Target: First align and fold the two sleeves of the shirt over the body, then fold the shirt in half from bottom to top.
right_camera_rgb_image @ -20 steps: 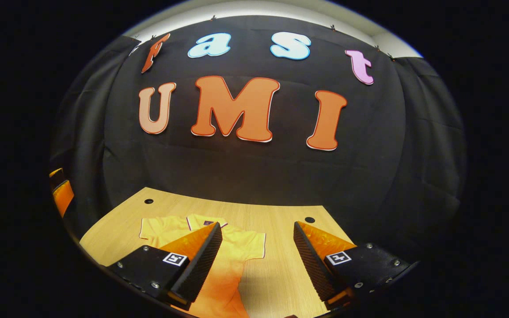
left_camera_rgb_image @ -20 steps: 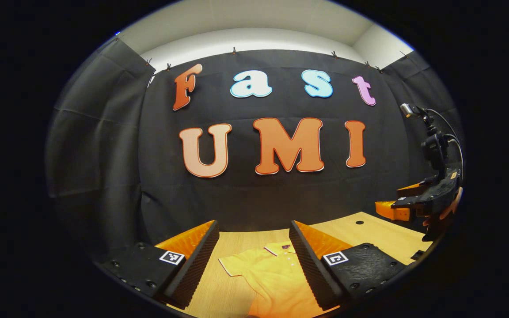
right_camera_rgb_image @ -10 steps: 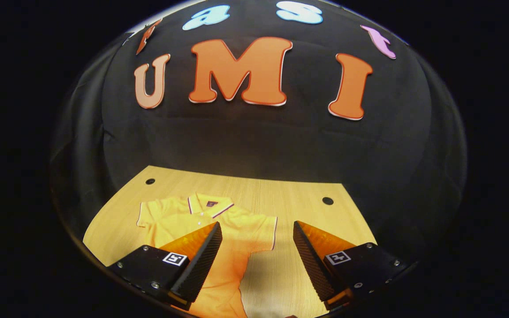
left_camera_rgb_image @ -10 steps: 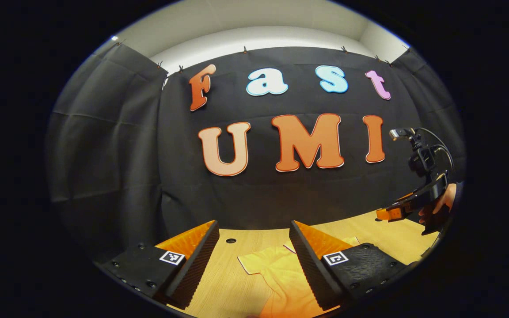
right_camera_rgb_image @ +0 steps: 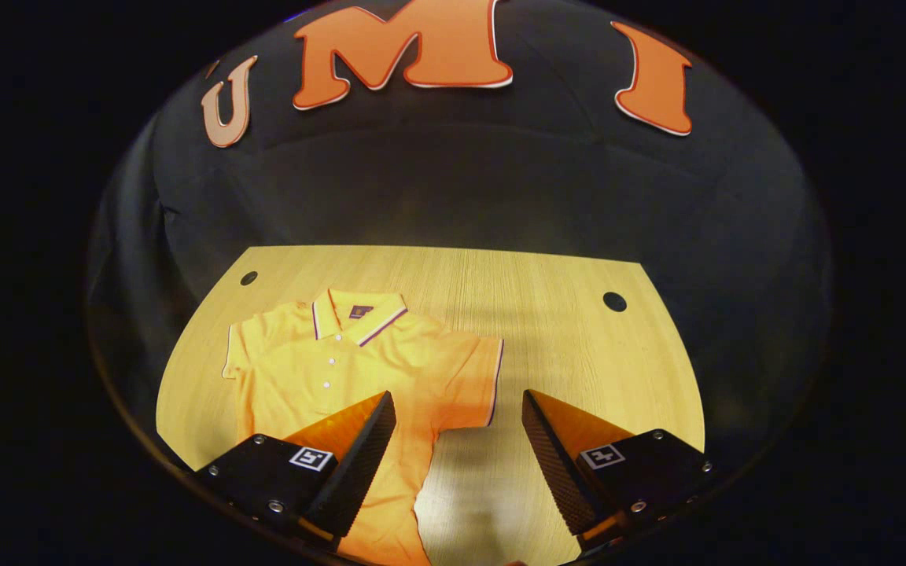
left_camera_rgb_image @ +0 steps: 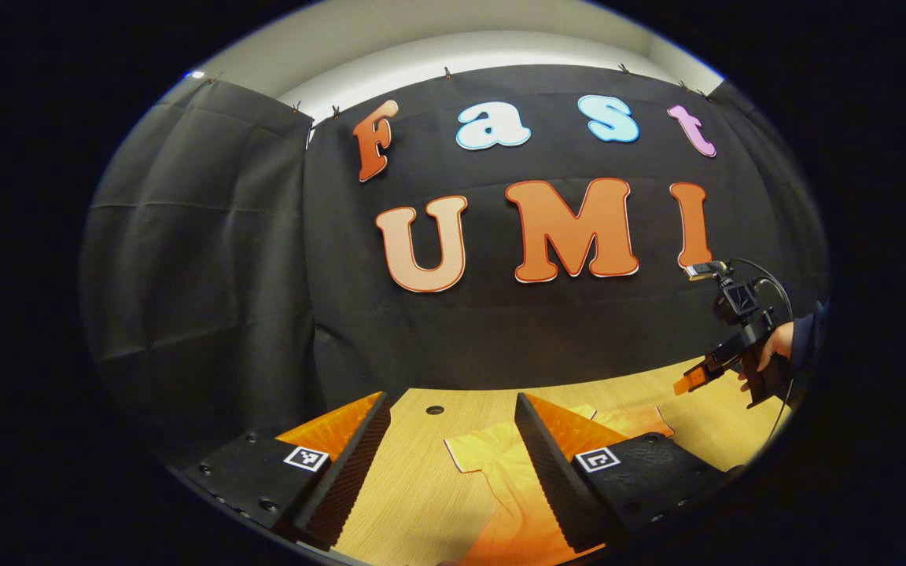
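Both hand-held grippers hang spread and empty above a yellow polo shirt lying face up on a pale wood-grain table. Seen from the right gripper view, the right gripper has its ridged fingers parted wide, its gap above bare table just beside the shirt's near sleeve. From the left gripper view, the left gripper is likewise agape above the other sleeve, and a hand farther off holds the other gripper; whether that one's fingers look parted from this angle is hard to tell at the picture's edge.

Judging by its soft creases, the shirt looks like a light, limp knit that will drape and slide rather than hold a shape. Thin dark piping trims the sleeve cuffs and the flat collar, and small pale buttons run down the placket. The cuff hems look the firmest places to pinch, since the doubled edge should give the ridged pads a grip without bunching the body beneath. Two round holes are set in the tabletop near the cloth-hung wall.
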